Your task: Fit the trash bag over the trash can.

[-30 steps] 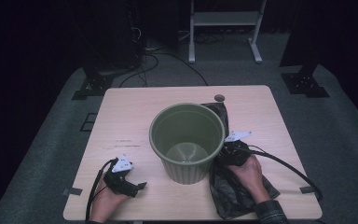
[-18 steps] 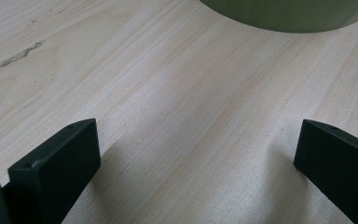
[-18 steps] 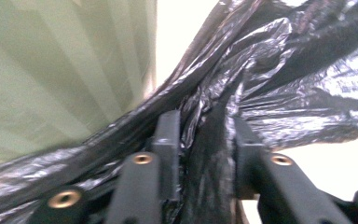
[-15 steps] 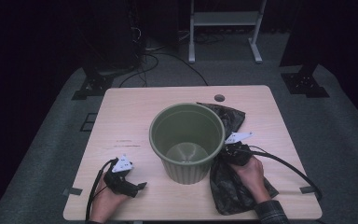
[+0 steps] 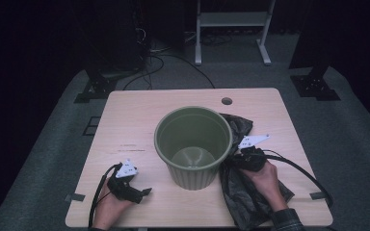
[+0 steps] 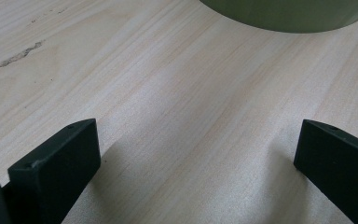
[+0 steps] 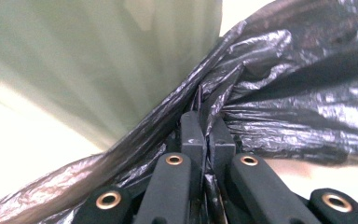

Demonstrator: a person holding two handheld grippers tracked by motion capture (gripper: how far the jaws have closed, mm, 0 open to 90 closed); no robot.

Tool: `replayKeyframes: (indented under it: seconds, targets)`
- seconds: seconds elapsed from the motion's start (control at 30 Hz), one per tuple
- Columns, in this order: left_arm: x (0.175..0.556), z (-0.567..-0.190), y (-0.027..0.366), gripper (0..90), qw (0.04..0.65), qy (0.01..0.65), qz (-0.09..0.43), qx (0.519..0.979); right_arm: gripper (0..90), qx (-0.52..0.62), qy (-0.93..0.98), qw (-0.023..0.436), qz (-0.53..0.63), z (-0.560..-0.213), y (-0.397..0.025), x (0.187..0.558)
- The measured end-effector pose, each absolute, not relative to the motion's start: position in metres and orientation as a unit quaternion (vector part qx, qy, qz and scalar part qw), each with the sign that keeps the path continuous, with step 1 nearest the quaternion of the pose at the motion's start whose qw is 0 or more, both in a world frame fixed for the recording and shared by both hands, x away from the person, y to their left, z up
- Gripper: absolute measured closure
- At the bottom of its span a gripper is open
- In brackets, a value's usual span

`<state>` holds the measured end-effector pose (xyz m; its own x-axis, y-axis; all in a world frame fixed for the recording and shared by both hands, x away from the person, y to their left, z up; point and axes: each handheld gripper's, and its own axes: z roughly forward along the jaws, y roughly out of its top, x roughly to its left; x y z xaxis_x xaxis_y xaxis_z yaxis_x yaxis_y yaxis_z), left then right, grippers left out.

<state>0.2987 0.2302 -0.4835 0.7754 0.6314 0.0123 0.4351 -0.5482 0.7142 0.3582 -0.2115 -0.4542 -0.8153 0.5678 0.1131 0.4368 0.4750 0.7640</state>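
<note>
A green ribbed bin (image 5: 192, 144) stands upright and empty in the middle of the wooden table (image 5: 135, 120). A crumpled black plastic bag (image 5: 243, 192) lies against its right side, reaching from the front edge to behind the bin. My right gripper (image 5: 238, 156) is shut on a fold of the black bag (image 7: 279, 93), with the bin wall (image 7: 98, 60) close on its left. My left gripper (image 5: 142, 191) rests low at the front left, open, with bare wood between its jaws and the bin's base (image 6: 289, 14) ahead.
A round cable hole (image 5: 227, 101) sits near the table's far edge. Cables trail from both grippers over the front edge. Dark carpet, stand feet and a white frame (image 5: 231, 29) lie beyond the table.
The right gripper has pulled the bag, and its far end has spread out behind the bin's right side. The left gripper has stayed still.
</note>
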Motion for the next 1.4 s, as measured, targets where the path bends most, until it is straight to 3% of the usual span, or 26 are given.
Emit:
replayKeyframes:
  seconds: [1.4]
  targets:
    - [0.298,-0.483,0.23,0.0,0.362,0.309,0.135,0.869,87.4,0.113,0.853,0.026,0.509,-0.312,-0.238,0.314]
